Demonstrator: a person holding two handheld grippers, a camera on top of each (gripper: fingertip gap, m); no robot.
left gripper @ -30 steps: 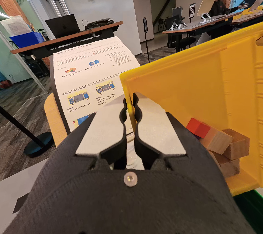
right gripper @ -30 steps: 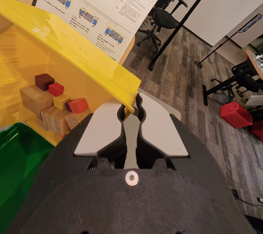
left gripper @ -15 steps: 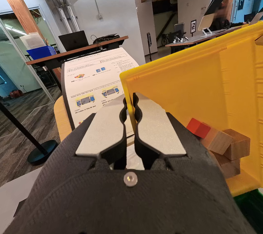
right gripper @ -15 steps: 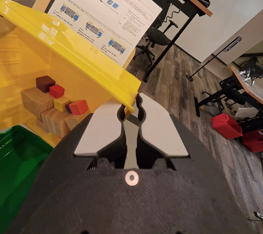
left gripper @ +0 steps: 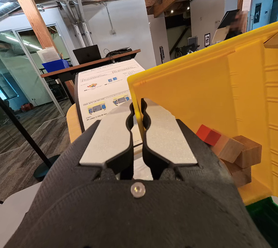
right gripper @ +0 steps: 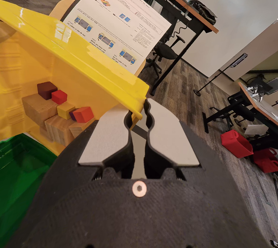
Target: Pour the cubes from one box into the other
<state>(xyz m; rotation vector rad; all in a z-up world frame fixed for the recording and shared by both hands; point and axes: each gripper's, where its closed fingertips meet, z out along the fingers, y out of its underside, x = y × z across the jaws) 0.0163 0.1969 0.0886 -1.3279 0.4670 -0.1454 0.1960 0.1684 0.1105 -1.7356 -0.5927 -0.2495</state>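
A yellow box (left gripper: 195, 93) is lifted and tipped steeply, its opening toward me, over a green box (right gripper: 18, 170) that also shows in the left wrist view (left gripper: 264, 216). My left gripper (left gripper: 137, 103) is shut on the yellow box's left rim. My right gripper (right gripper: 137, 103) is shut on the yellow box's (right gripper: 45, 66) right rim. Several cubes sit piled in its low corner: a red cube (left gripper: 208, 134) and plain wooden cubes (left gripper: 246, 151); in the right wrist view a dark red cube (right gripper: 45, 90), a yellow cube (right gripper: 64, 110), an orange cube (right gripper: 83, 114) and wooden cubes (right gripper: 37, 108).
A printed instruction sheet (left gripper: 105, 90) stands on a board behind the boxes and also shows in the right wrist view (right gripper: 120, 22). Desks, office chairs (right gripper: 162, 53) and red bins (right gripper: 236, 144) stand farther off on the floor. A person sits at a far desk.
Both grippers have tilted the yellow box further up, so both views show more of the ceiling and far room. The cubes stay piled in the low corner.
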